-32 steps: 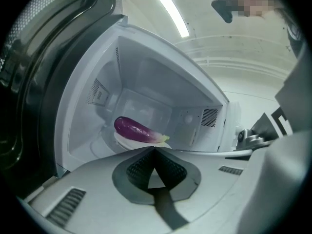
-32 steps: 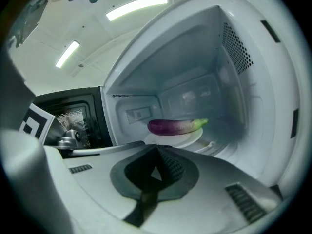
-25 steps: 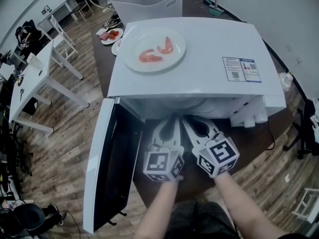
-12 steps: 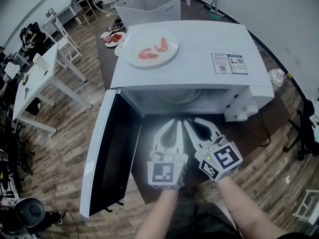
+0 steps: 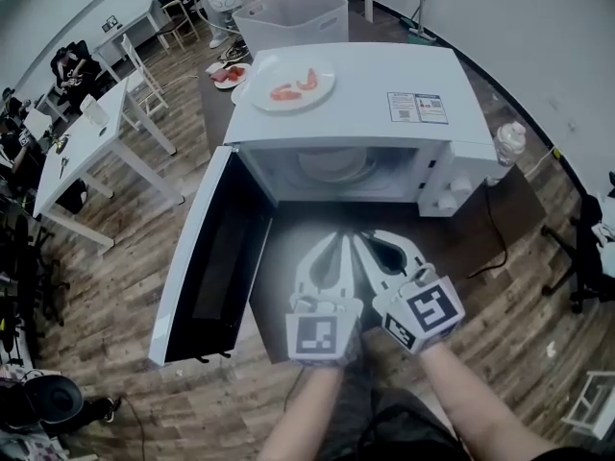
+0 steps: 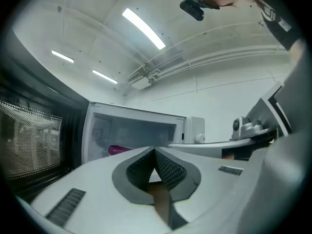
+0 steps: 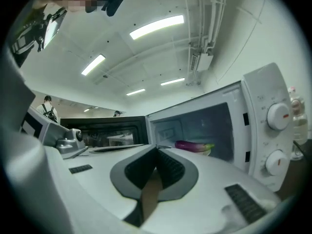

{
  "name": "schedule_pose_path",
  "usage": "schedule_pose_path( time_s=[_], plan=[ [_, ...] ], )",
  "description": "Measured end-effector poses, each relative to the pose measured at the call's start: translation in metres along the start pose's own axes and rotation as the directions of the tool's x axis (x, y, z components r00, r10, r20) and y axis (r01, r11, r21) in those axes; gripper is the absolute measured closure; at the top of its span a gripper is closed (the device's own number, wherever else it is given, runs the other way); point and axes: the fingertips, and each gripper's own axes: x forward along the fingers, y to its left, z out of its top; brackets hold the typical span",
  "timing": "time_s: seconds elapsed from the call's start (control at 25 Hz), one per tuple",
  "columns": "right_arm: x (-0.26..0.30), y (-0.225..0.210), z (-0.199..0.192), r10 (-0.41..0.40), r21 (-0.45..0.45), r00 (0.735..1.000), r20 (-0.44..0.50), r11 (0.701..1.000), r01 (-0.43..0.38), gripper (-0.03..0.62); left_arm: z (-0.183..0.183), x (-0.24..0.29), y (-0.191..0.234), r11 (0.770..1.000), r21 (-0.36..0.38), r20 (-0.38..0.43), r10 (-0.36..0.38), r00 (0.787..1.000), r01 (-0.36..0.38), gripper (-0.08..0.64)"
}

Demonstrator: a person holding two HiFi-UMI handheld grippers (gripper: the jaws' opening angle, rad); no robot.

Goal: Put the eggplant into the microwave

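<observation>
Head view: microwave door (image 5: 207, 253) swung wide.

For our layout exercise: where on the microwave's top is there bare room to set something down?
Bare: the microwave top between the shrimp plate and the label. Crowded: its left end, taken by that plate.

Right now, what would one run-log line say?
eggplant: inside microwave | door: open | left gripper: shut, empty | right gripper: shut, empty
</observation>
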Motion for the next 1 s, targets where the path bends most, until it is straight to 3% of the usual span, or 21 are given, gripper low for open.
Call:
schedule_pose_path(
  time_s=[0.16, 0.48, 1.0],
  plan=[
    [-0.023, 0.018, 0.006, 0.003, -0.046, 1.000, -0.011, 0.999, -0.004, 0.592, 0.009, -0.024, -0.014, 1.000, -0.013, 0.007, 0.016, 1.000, -0.016, 0.561],
    [-0.072, 0.054, 0.013, 0.015, -0.051, 1.000, -0.019, 0.999, -0.016, 0.592, 0.023, -0.073, -0.042, 1.000, -0.013, -0.010, 0.025, 1.000, -0.025, 0.563],
    [-0.130, 0.089, 0.032, 0.019, -0.006, 1.000, 0.001, 1.000, -0.019, 0.592, 0.050, -0.129, -0.082, 0.999, 0.006, 0.019, 0.033, 0.999, -0.033, 0.561]
  ],
)
